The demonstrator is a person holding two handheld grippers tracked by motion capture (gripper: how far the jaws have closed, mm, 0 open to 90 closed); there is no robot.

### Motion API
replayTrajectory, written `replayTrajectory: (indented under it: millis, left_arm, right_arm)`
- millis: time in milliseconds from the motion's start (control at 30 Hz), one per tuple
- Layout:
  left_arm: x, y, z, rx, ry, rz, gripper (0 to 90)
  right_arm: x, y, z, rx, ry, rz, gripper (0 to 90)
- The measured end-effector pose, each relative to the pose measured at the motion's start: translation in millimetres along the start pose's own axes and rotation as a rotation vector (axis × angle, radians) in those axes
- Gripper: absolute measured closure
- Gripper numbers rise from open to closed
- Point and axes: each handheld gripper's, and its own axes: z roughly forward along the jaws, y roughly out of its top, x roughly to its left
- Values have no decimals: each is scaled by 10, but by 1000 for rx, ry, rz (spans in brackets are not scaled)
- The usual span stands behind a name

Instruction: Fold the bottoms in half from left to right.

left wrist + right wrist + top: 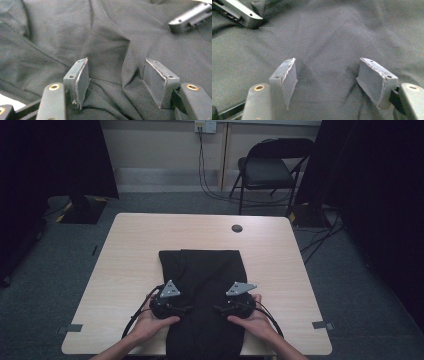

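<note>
A black garment [202, 275] lies flat on the wooden table [125, 270], folded into a long strip that hangs over the near edge. My left gripper [186, 309] rests on its left half, my right gripper [218, 308] on its right half, tips facing each other. In the left gripper view the left gripper [116, 80] is open, pads pressed into the garment [75, 32] with a raised fold between them. In the right gripper view the right gripper [327, 80] is open over smooth garment [342, 30] cloth. Each gripper view shows the other gripper's tip at a top corner.
A round dark cable grommet [237, 228] sits near the table's far edge. A black folding chair [270, 170] stands beyond the table, with cables on the floor. Dark curtains hang at both sides. Bare tabletop flanks the garment left and right.
</note>
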Motion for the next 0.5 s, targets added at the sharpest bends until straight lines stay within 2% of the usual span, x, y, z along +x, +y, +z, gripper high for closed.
replayTrajectory:
  millis: [67, 100, 167, 233, 300, 367, 400, 433, 500]
  left_arm:
    - [-22, -11, -18, 1, -4, -6, 377]
    - [-26, -14, -39, 15, -12, 3, 377]
    - [-14, -9, -59, 23, -36, -26, 377]
    - [46, 41, -72, 30, -74, -45, 376]
    - [139, 143, -103, 21, -90, -54, 370]
    - [239, 260, -151, -27, -72, -96, 360]
    - [288, 327, -175, -49, -57, -98, 346]
    - [337, 387, -194, -79, -24, -82, 349]
    - [473, 481, -205, -102, 1, -75, 347]
  right_arm:
    - [29, -9, -13, 3, 4, -5, 310]
    - [42, -13, -19, 4, 7, -5, 310]
    - [77, -24, -33, 5, 14, -15, 309]
    - [81, -9, -40, 18, 20, -14, 309]
    - [75, 37, -44, 35, 13, -17, 337]
    - [36, 104, -60, -12, 14, 3, 322]
    - [4, 145, -67, -37, 12, 11, 311]
    - [-38, 188, -76, -60, 11, 21, 307]
    - [-121, 265, -89, -90, -17, 24, 294]
